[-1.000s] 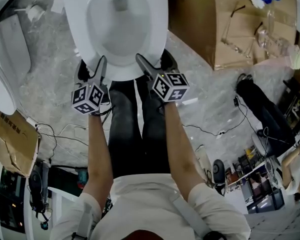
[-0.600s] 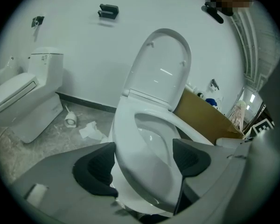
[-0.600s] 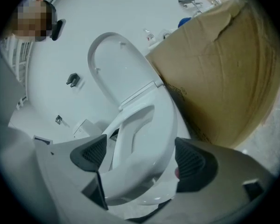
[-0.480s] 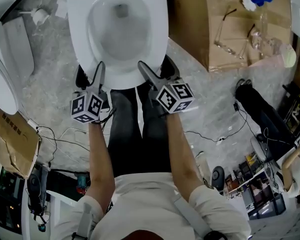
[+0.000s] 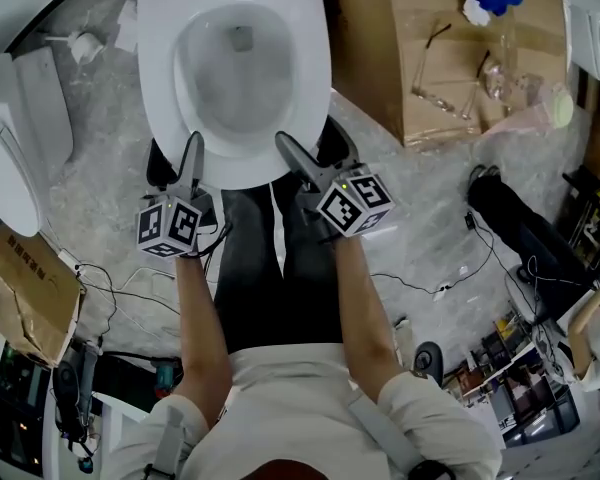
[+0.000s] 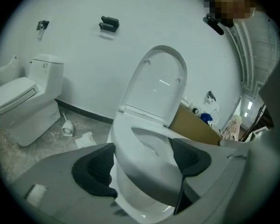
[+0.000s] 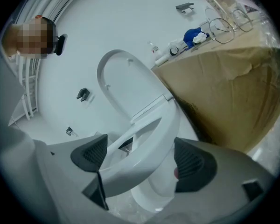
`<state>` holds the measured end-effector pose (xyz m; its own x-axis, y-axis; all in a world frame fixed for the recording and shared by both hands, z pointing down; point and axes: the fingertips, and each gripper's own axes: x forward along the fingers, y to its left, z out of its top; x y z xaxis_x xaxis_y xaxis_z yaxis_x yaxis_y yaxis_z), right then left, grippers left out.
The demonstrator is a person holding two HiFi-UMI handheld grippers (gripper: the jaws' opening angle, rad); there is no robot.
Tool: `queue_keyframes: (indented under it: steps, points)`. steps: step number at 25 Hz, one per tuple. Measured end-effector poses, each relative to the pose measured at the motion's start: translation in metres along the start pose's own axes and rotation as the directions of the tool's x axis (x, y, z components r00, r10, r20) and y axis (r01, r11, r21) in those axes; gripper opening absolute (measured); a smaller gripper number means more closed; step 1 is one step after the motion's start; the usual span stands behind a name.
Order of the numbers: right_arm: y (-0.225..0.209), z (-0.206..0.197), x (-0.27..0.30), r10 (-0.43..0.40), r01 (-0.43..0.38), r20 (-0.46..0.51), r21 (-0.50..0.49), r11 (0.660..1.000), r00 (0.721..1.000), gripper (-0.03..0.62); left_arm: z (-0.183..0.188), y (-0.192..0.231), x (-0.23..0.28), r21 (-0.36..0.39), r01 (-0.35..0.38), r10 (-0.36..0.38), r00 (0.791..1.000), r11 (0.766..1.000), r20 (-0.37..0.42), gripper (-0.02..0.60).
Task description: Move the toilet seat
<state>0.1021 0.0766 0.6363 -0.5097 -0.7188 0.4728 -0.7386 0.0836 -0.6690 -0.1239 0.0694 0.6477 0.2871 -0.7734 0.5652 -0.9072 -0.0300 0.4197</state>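
Note:
A white toilet stands before me with its lid (image 6: pixel 156 90) raised against the wall and its seat (image 5: pixel 235 163) (image 6: pixel 140 146) down over the bowl. My left gripper (image 5: pixel 192 153) (image 6: pixel 142 164) is at the front left of the rim, jaws open, with the front of the seat and bowl showing between them. My right gripper (image 5: pixel 285 146) (image 7: pixel 140 157) is at the front right, also open. The seat's front rim (image 7: pixel 130 146) runs slantwise between its two pads, and neither pad is clamped on it.
A second white toilet (image 5: pixel 10 158) (image 6: pixel 23 101) stands to the left, with a toilet brush (image 6: pixel 66 126) on the floor between. A large cardboard box (image 5: pixel 430 58) (image 7: pixel 224 92) crowds the right side. Cables (image 5: pixel 110 278) and a black bag (image 5: pixel 525 228) lie on the floor.
Both grippers have stayed at the seat's front edge, drifting slightly down the picture together with the toilet as the head view shifted. Neither has closed.

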Motion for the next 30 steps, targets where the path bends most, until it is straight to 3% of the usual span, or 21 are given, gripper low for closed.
queue_keyframes:
  steps: [8, 19, 23, 27, 30]
  points:
    - [0.016, 0.028, -0.006, 0.042, -0.046, 0.061, 0.07, 0.996, 0.997, 0.451, 0.032, -0.008, -0.006, -0.097, 0.029, -0.021, 0.997, 0.995, 0.076, 0.402]
    - [0.034, 0.057, -0.005, 0.04, -0.048, 0.108, 0.07, 0.996, 0.993, 0.451, 0.071, -0.017, -0.009, -0.128, 0.036, -0.016, 0.988, 0.991, 0.155, 0.405]
    - [0.04, 0.073, -0.004, 0.042, -0.054, 0.139, 0.084, 0.995, 0.989, 0.451, 0.097, -0.028, -0.009, -0.004, 0.034, -0.033, 0.982, 0.999, 0.185, 0.402]
    - [0.046, 0.09, -0.004, 0.031, -0.053, 0.18, 0.115, 0.992, 0.983, 0.454, 0.12, -0.05, -0.009, 0.165, 0.046, -0.076, 0.982, 0.985, 0.176, 0.353]
    - [0.053, 0.104, -0.003, 0.019, -0.051, 0.217, 0.143, 0.988, 0.976, 0.459, 0.136, -0.064, -0.014, 0.209, 0.061, -0.101, 0.977, 0.976, 0.187, 0.35]
